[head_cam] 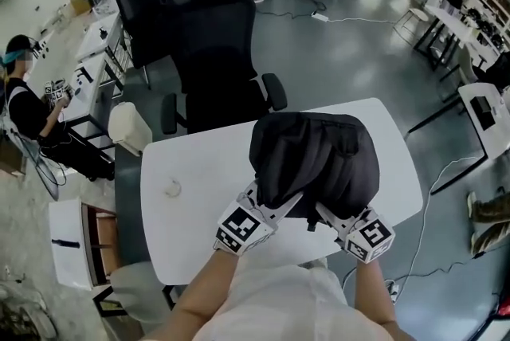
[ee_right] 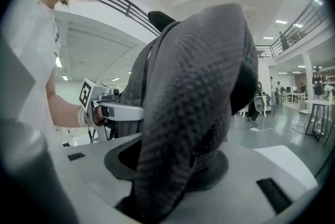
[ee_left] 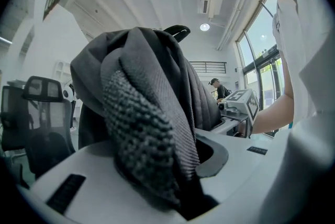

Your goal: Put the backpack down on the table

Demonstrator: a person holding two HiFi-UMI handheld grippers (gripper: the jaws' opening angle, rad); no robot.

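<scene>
Left gripper [head_cam: 266, 202], right gripper [head_cam: 325, 213]: each clamped on backpack [head_cam: 315, 156] | lower evenly to table [head_cam: 187, 164] | release once it rests.

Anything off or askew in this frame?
Nothing stands out. The black fabric backpack is held over the white rounded table, with no damage visible. The left gripper and right gripper each clamp one of its padded straps.
</scene>
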